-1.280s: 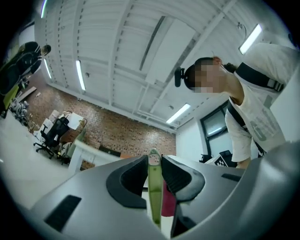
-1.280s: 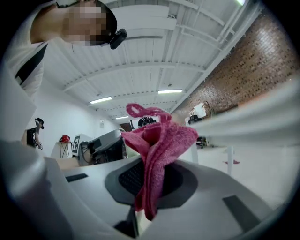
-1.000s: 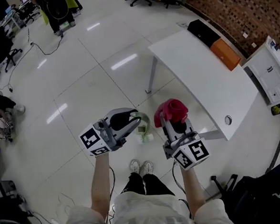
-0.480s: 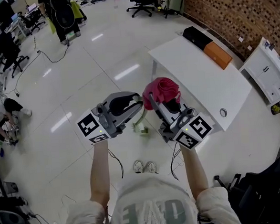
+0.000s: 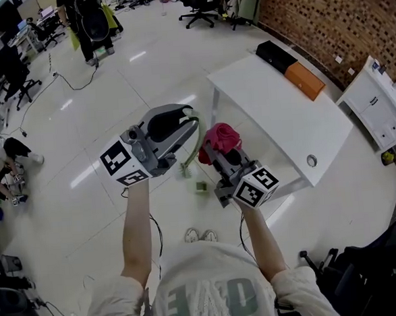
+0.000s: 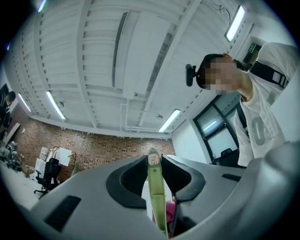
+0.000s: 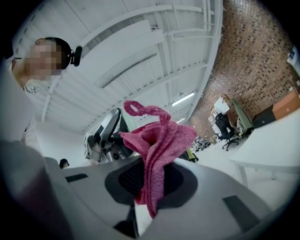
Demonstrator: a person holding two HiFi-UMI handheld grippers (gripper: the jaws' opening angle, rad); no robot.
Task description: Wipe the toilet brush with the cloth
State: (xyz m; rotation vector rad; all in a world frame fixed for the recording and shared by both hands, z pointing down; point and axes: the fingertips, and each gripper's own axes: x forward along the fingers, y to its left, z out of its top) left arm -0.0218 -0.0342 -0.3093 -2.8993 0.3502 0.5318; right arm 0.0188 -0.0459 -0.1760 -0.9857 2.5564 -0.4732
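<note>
My left gripper [image 5: 190, 122] is shut on the thin green handle of the toilet brush [image 5: 190, 148], which hangs down from the jaws at chest height. In the left gripper view the handle [image 6: 154, 187] stands pinched between the two pads [image 6: 133, 176]. My right gripper [image 5: 216, 150] is shut on a bunched pink cloth [image 5: 221, 137], held just right of the brush and close to it. In the right gripper view the cloth [image 7: 157, 145] sticks up out of the jaws, with the left gripper [image 7: 105, 136] behind it.
A small green object [image 5: 201, 186], perhaps the brush holder, stands on the glossy floor ahead of my shoes [image 5: 198, 235]. A white table [image 5: 283, 114] at right carries a black box [image 5: 276, 52] and an orange box [image 5: 305, 80]. A white cabinet [image 5: 376, 101] stands further right.
Both grippers have risen. The left one lifted the brush higher, and the right one brought the pink cloth up and leftward, closer to the brush.
</note>
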